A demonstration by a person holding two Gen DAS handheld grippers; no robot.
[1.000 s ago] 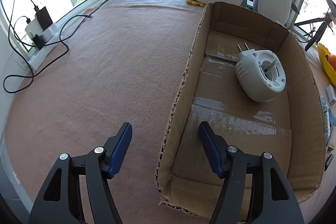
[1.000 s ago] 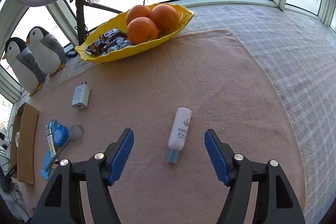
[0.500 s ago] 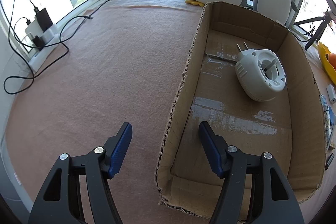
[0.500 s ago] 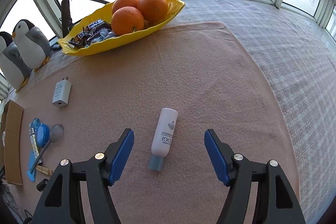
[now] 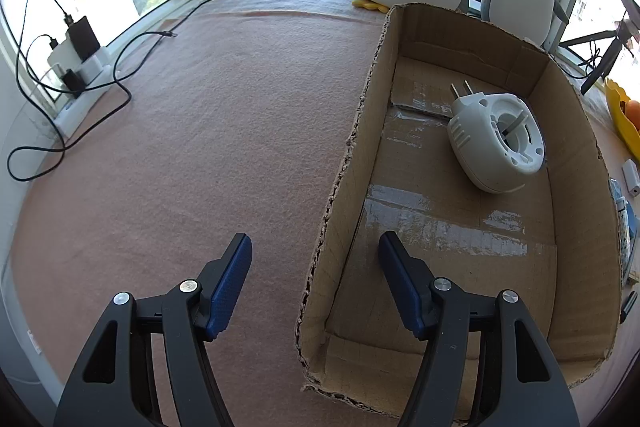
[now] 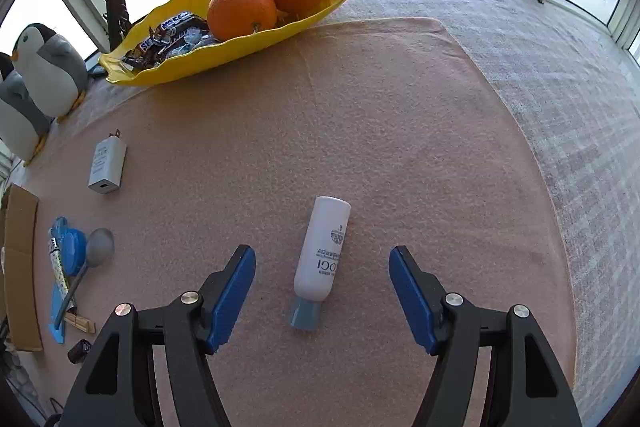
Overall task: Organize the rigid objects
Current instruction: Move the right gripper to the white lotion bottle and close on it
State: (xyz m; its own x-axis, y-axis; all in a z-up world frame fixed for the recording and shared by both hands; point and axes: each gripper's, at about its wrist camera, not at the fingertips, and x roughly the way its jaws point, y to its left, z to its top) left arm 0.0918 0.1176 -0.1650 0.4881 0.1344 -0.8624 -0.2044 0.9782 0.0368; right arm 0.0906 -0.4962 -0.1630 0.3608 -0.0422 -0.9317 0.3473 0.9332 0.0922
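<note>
The right gripper (image 6: 322,283) hovers with jaws closing but not touching the white bottle (image 6: 322,251), which lies on the pink cloth (image 6: 400,131) below the yellow fruit tray (image 6: 168,71). The left gripper (image 5: 315,269), released, straddles the cardboard box (image 5: 576,163) wall.

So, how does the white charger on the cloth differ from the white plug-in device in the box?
The charger is a flat rectangular block; the device is rounded with a ring-shaped opening. The charger lies on the cloth; the device lies inside the box. Both are white, with two metal prongs.
</note>
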